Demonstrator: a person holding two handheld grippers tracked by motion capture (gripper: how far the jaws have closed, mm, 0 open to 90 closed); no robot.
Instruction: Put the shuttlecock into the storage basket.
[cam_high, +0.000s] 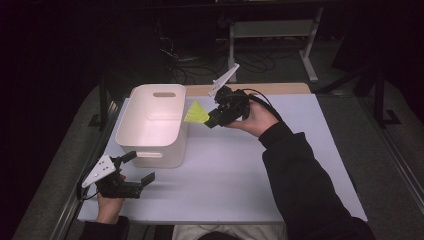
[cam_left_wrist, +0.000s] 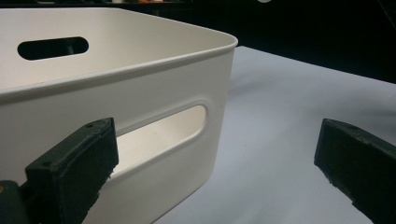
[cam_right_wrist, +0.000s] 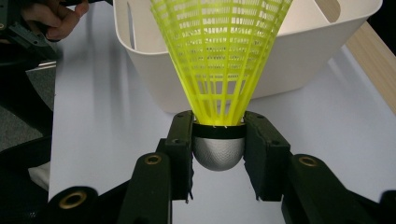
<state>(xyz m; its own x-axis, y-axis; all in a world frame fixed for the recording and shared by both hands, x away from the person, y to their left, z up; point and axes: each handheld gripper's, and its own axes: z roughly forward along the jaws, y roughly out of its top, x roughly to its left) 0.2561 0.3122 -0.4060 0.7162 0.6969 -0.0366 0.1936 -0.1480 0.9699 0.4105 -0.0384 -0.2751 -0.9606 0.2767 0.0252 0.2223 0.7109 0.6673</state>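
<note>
A yellow plastic shuttlecock (cam_high: 196, 113) (cam_right_wrist: 219, 60) with a silver-grey cap is held above the table, its skirt pointing at the white bin (cam_high: 152, 125) (cam_right_wrist: 299, 51). My right gripper (cam_high: 214, 116) (cam_right_wrist: 218, 149) is shut on the shuttlecock's cap, just right of the bin's rim. My left gripper (cam_high: 140, 167) (cam_left_wrist: 215, 163) stands open at the table's front left, against the bin's (cam_left_wrist: 140, 93) near wall by its handle slot, with nothing between the jaws.
The white table (cam_high: 240, 170) carries the bin at its left. A wooden strip (cam_high: 270, 88) runs along the far edge. Beyond it stand a metal frame (cam_high: 280, 35) and cables on the dark floor.
</note>
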